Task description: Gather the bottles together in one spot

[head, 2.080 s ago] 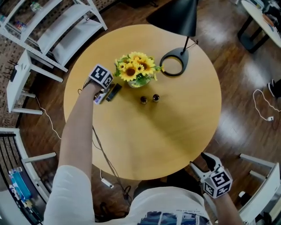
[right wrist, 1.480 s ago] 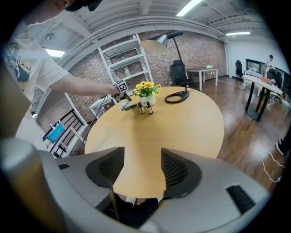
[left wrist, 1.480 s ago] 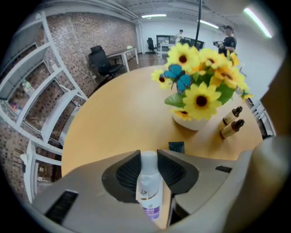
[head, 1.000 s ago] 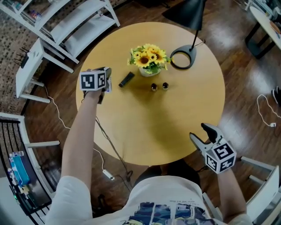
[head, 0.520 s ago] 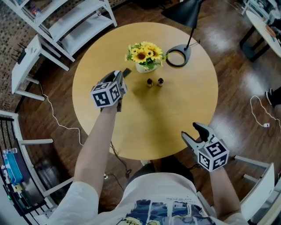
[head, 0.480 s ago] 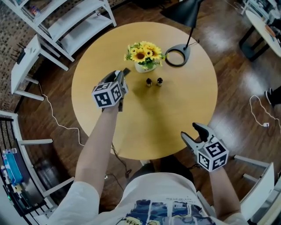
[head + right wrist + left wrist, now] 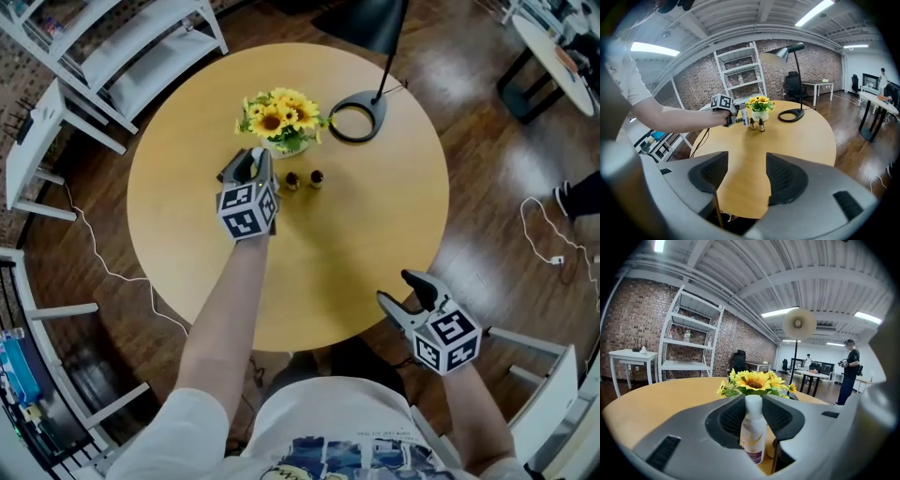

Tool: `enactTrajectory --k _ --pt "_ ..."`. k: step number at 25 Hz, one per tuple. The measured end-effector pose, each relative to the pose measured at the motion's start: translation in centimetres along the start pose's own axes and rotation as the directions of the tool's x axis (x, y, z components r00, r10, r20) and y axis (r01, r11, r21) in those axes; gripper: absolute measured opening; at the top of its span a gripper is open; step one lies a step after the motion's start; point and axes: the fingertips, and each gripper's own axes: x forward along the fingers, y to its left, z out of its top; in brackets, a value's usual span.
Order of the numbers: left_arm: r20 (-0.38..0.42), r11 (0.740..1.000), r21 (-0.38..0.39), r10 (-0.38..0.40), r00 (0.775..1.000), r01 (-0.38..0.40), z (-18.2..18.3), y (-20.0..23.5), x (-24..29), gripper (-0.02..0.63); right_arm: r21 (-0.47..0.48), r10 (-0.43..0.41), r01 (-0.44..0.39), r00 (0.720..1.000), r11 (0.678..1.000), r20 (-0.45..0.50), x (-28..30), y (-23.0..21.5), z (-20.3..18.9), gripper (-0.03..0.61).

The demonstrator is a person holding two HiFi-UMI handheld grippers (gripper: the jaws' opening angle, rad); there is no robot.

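While the head view shows two small bottles (image 7: 292,180) standing together by the sunflowers (image 7: 277,117), the left gripper (image 7: 248,167) hovers just left of them. In the left gripper view its jaws clamp an upright white bottle (image 7: 753,430). In the right gripper view the right gripper (image 7: 740,177) has its jaws apart, holding nothing. Only setting this bottle down seems left.

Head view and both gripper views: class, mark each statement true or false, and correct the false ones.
1. The left gripper clamps a white bottle. True.
2. The right gripper holds a small brown bottle. False: its jaws stand apart and empty, near the table edge.
3. Two small brown bottles stand side by side near the sunflowers. True.
4. The lamp stands on the floor. False: its ring base rests on the table, beside the sunflowers.
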Motion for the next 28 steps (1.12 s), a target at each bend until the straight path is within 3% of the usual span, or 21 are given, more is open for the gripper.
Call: enactTrajectory --k 13,25,28 --pt "0.079 0.995 0.102 0.001 0.997 -0.009 -1.8 -1.0 -0.2 0.117 -0.063 0.051 -0.055 0.997 0.997 -0.057 2.3 -1.1 1.1 0.275" --pt "0.078 0.989 0.146 -0.032 0.996 0.02 -2.1 -1.6 -1.2 0.12 -0.068 0.057 -0.061 0.997 0.996 -0.055 2.8 -0.6 1.1 0.275" --pt "0.082 0.989 0.146 -0.041 0.996 0.029 -1.5 -1.6 -2.0 0.158 -0.064 0.062 -0.065 0.997 0.996 -0.051 2.6 0.0 1.3 0.275"
